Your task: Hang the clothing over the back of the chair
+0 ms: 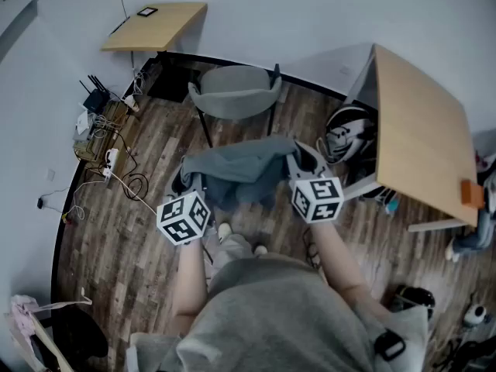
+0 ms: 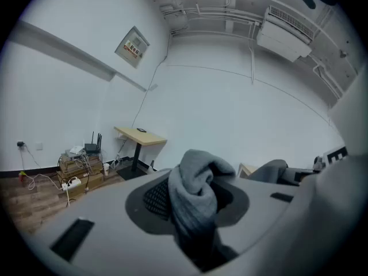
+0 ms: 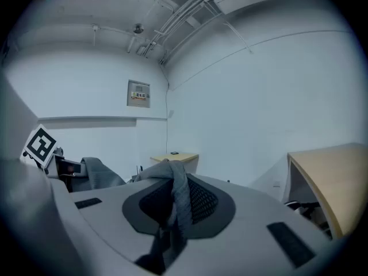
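Wood-plank flooring (image 1: pixel 101 246) and a white wall (image 1: pixel 325 14) frame the scene. Jaws of the left gripper (image 2: pixel 192 206) are pinched tight on a thick, bunched fold of the grey garment (image 1: pixel 240 169), while those of the right gripper (image 3: pixel 172 206) clamp a thinner fold of the same cloth. Stretched between the two grippers, the garment hangs in the air on the person's side of the grey chair (image 1: pixel 236 91), near it but not touching. Beyond the chair stands a small wooden desk (image 1: pixel 155 25). A larger wooden table (image 1: pixel 422 142) stands to the chair's right, and a router (image 1: pixel 97 99) sits among cables to its left.
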Motion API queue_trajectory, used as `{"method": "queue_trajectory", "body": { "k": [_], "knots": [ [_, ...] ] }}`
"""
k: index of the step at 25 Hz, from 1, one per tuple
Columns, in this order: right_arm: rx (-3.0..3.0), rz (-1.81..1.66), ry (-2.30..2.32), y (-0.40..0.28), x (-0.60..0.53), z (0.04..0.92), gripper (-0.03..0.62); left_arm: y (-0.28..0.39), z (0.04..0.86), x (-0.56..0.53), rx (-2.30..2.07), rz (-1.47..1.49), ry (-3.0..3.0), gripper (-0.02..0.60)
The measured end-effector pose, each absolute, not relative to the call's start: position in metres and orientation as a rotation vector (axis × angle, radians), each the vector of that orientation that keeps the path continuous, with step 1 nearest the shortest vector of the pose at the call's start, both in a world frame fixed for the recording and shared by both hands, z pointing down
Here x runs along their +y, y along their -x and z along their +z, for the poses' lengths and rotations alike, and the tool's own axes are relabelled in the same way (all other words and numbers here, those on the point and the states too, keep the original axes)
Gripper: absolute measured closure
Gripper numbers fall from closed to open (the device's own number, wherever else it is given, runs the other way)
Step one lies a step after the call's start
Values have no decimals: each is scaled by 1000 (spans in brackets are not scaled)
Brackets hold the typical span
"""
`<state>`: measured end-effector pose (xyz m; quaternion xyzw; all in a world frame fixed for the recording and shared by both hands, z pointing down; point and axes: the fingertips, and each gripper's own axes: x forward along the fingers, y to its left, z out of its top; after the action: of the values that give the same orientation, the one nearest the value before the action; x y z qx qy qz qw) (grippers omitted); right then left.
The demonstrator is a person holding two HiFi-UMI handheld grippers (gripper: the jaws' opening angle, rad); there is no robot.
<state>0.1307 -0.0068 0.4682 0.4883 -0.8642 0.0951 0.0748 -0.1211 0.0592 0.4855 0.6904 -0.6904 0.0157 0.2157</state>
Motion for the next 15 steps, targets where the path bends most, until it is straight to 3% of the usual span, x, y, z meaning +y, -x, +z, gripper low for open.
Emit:
{"method": "queue_trajectory", "body": {
  "k": [15],
  "knots": [
    [-2612,257,-1407,-113,30,481,549,70,494,70,-1932,139,-2001,469]
  ]
}}
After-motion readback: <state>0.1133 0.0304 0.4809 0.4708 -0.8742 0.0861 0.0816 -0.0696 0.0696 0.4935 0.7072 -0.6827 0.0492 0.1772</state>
